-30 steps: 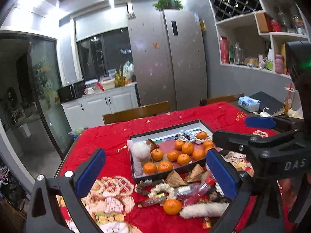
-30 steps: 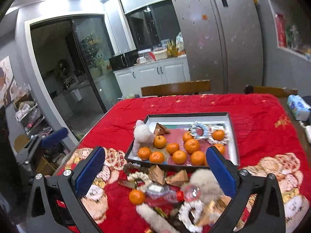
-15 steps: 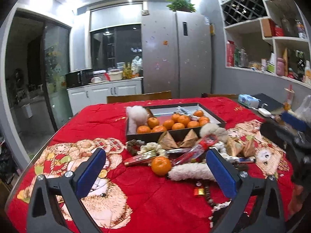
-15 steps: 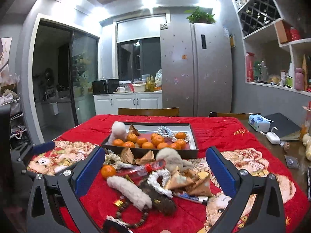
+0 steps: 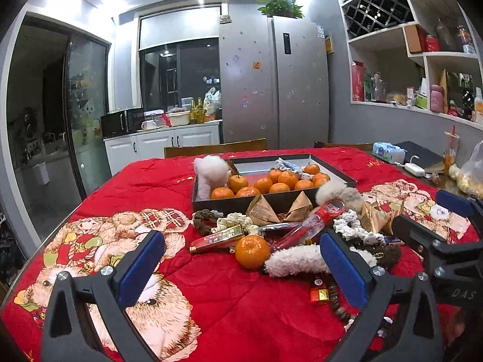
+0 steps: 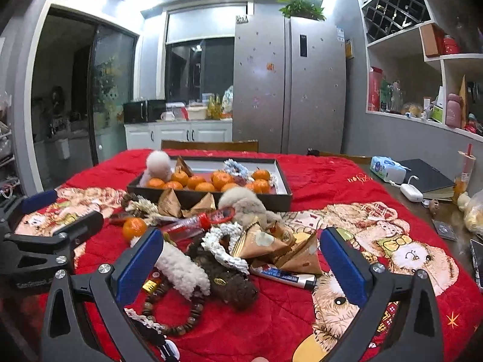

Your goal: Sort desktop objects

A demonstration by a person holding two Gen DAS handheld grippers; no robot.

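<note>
A dark tray [image 5: 229,206] on the red tablecloth holds several tangerines [image 5: 279,181] and a white plush toy [image 5: 211,172]. In front of it lies a jumble: a loose tangerine [image 5: 252,252], a white fuzzy stick [image 5: 295,261], a red-capped clear bottle [image 5: 314,223], a gold-and-red bar [image 5: 215,236] and paper pyramids [image 5: 261,211]. My left gripper [image 5: 243,267] is open, low over the cloth, with the loose tangerine just ahead between its pads. My right gripper [image 6: 241,264] is open over a brown fuzzy piece [image 6: 229,280], a bead bracelet [image 6: 178,316] and a tube [image 6: 283,276].
On the bare table at the right sit a tissue pack [image 5: 388,150], a black notebook [image 5: 419,155], a white charger [image 5: 415,169], a drink cup [image 5: 449,150] and a plastic bag [image 5: 471,172]. A wooden chair [image 5: 215,147] stands at the far edge.
Both grippers have come down from high above the table to just over the cloth, close to the pile. Both stay open and hold nothing.
</note>
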